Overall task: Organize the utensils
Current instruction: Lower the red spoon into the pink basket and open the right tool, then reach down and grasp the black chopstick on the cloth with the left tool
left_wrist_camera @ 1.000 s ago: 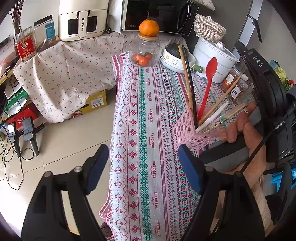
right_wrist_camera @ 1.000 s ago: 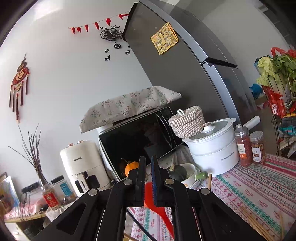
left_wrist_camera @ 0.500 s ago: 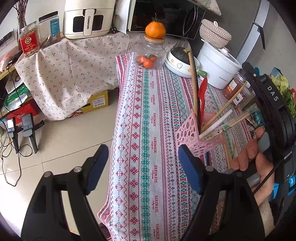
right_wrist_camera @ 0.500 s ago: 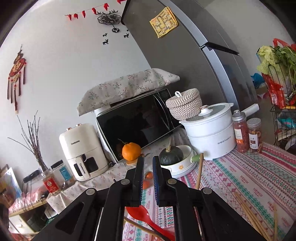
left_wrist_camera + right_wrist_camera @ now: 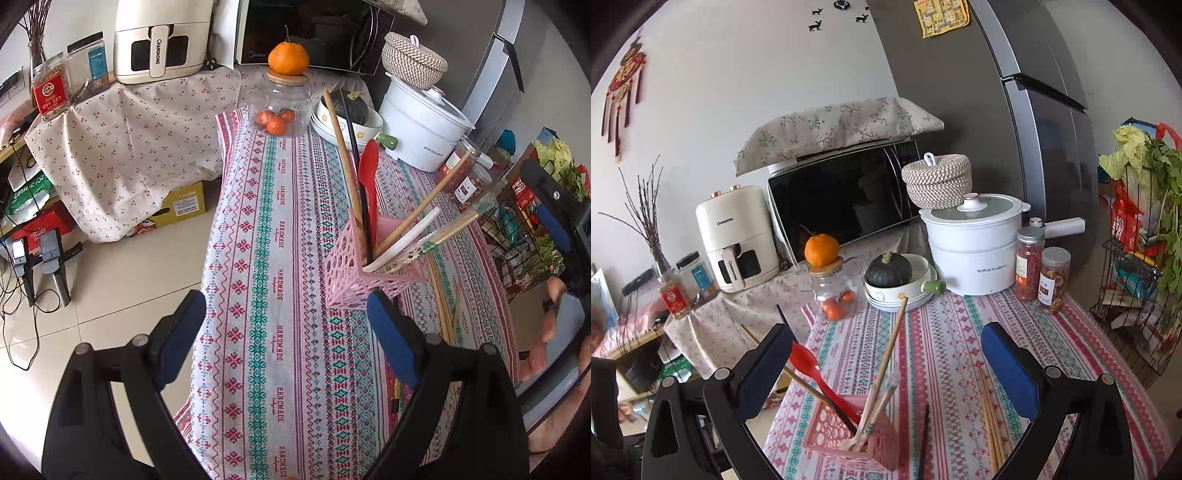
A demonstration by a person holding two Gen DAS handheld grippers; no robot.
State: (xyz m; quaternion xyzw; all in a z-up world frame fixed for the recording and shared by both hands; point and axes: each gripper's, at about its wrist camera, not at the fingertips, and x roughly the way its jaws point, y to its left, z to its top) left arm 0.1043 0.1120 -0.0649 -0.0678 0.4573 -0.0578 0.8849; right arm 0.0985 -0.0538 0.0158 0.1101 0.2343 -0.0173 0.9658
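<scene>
A pink lattice utensil basket [image 5: 354,269] stands on the patterned tablecloth [image 5: 273,229]. It holds a red spoon [image 5: 368,173], wooden and black chopsticks and a white spoon. My left gripper [image 5: 286,325] is open and empty, just in front of the basket. My right gripper [image 5: 886,373] is open and empty above the basket [image 5: 849,439], with the red spoon [image 5: 812,369] below it. Loose wooden chopsticks [image 5: 990,417] and a black chopstick [image 5: 923,439] lie on the cloth to the right of the basket.
At the table's far end stand a glass jar [image 5: 279,107] with an orange on top, a bowl with a dark squash [image 5: 897,277], a white pot [image 5: 975,243] and two spice jars [image 5: 1039,269]. A wire rack of vegetables [image 5: 1145,258] stands right.
My right gripper has opened, letting go of the red spoon, which now stands in the basket. The gripper has drawn back to the right. My left gripper stayed open.
</scene>
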